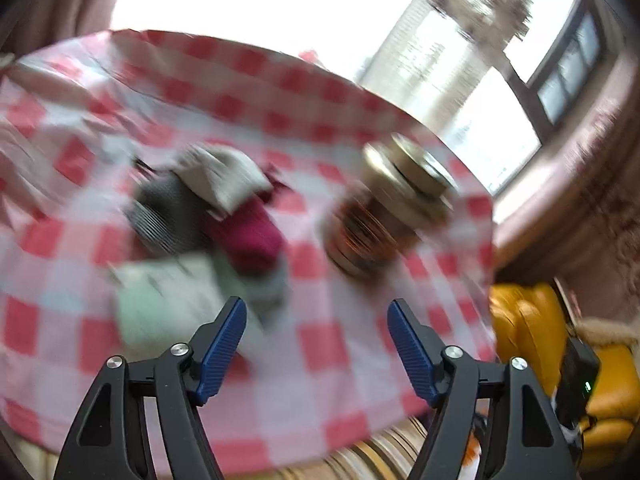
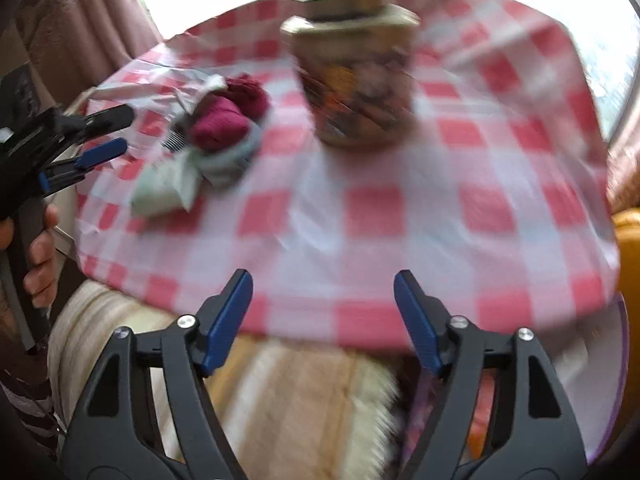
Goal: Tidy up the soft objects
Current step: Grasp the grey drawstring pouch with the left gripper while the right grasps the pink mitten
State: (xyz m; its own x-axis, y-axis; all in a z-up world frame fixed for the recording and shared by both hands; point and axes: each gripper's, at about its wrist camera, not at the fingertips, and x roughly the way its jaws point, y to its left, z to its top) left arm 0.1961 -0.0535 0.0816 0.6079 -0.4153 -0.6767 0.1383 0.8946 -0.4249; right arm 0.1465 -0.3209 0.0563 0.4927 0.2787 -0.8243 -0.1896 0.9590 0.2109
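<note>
Two grippers are in view, each with blue-padded jaws spread wide and nothing between the pads. Left gripper (image 1: 316, 346): jaws apart, hanging over the near part of the worktop (image 1: 360, 340), which carries a red-and-white checked cloth. Right gripper (image 2: 323, 320): jaws apart, positioned at the near edge of the same worktop, with a striped beige fabric surface (image 2: 288, 400) directly beneath them.

Both views are blurred. Just beyond the left jaw of the left gripper lies the pile of soft objects (image 1: 208, 232): a pale green folded piece (image 1: 168, 304) nearest, then a dark red piece (image 1: 252, 236), a grey ribbed piece (image 1: 168, 212) and a whitish piece (image 1: 224, 176) farthest. The pieces touch and overlap one another. From the right gripper the pile sits ahead and well to the left of the jaws.

Ahead and slightly right of the left gripper's jaws stands a patterned container (image 1: 384, 216) with a wide pale top, apart from the pile. A hand (image 2: 40, 252) holding the left gripper's handle shows at the left edge of the right wrist view. Farthest back are bright windows (image 1: 480, 112) and pink curtains (image 1: 592, 184)
</note>
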